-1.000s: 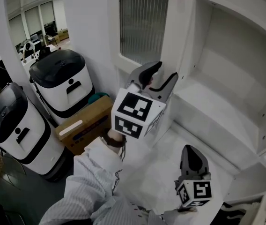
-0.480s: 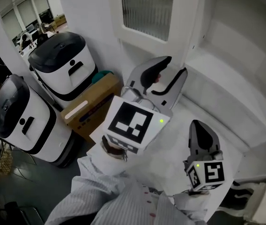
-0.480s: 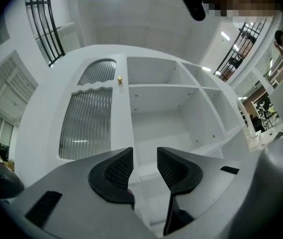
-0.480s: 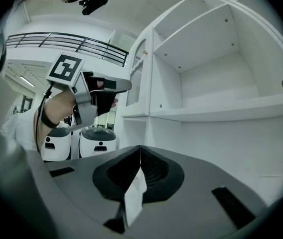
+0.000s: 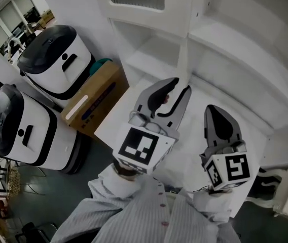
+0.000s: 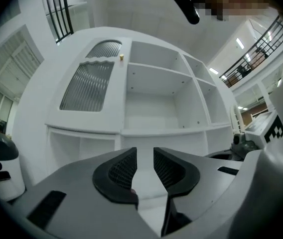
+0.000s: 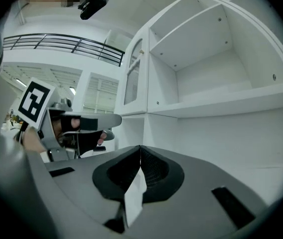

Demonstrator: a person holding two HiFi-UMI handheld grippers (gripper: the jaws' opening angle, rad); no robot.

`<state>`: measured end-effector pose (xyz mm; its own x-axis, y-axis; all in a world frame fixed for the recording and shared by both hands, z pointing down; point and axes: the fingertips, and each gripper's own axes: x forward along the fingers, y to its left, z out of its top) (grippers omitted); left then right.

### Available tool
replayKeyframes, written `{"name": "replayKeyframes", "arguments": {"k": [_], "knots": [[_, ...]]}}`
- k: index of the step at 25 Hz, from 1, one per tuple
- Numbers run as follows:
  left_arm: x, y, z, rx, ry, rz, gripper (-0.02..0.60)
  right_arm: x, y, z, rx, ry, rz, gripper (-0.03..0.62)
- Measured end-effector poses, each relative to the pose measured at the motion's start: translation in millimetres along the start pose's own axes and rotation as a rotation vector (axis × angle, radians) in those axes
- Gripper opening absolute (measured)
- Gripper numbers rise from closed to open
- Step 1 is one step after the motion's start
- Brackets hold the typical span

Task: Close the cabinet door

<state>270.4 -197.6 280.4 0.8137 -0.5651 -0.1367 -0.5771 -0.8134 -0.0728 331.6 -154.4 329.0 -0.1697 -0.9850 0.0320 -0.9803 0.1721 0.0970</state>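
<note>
In the head view, two grippers are showing side by side over the white cabinet [image 5: 245, 49]. The left gripper [image 5: 178, 85] is closing its jaws with nothing between them. The right gripper [image 5: 213, 110] is holding its jaws pressed together, empty. One door [image 5: 139, 11] is standing at the top edge, left of the open shelves. At the left, one bin [image 5: 55, 65] is sitting beside a second bin [image 5: 20, 130], both white with black lids, and one box [image 5: 91, 105] is lying between them and the cabinet.

In the left gripper view, the pads are standing a narrow gap apart, with only air in the gap. The door [image 6: 89, 96] is standing upright ahead, its long axis vertical and its ribbed pane facing the camera. Its one knob [image 6: 121, 57] is sitting on the upper right edge, next to the open shelves. I cannot tell whether the door is lying fully flush.

In the right gripper view, the pads are meeting at the tips, gripping nothing. The door [image 7: 134, 71] is appearing obliquely at the cabinet's left end, again upright. The left gripper is showing beside it, lower left.
</note>
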Motion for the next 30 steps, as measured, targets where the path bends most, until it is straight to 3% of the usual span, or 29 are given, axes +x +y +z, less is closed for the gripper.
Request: {"name": "replayKeyframes", "arguments": {"k": [7,12,21,30], "knots": [[-5.6,-27.3,-38.2,0.03,0.035,-0.004,0.06,-11.6,-4.4,-17.1,0.02,-0.008,-0.043,0.012],[-6.8,-38.7,-61.8,0.029,0.076,0.013,0.015,-16.8,3.4,-38.3,0.042,0.018,-0.026,0.012],[-2.1,-63.9,-86.5,0.03,0.148,-0.05,0.011,-24.4,0.2,-50.5,0.07,0.034,-0.022,0.012],[-0.1,-62.9,-93.7,0.032,0.17,-0.048,0.011,-26.2,-4.2,-55.4,0.078,0.047,-0.021,0.012]]}}
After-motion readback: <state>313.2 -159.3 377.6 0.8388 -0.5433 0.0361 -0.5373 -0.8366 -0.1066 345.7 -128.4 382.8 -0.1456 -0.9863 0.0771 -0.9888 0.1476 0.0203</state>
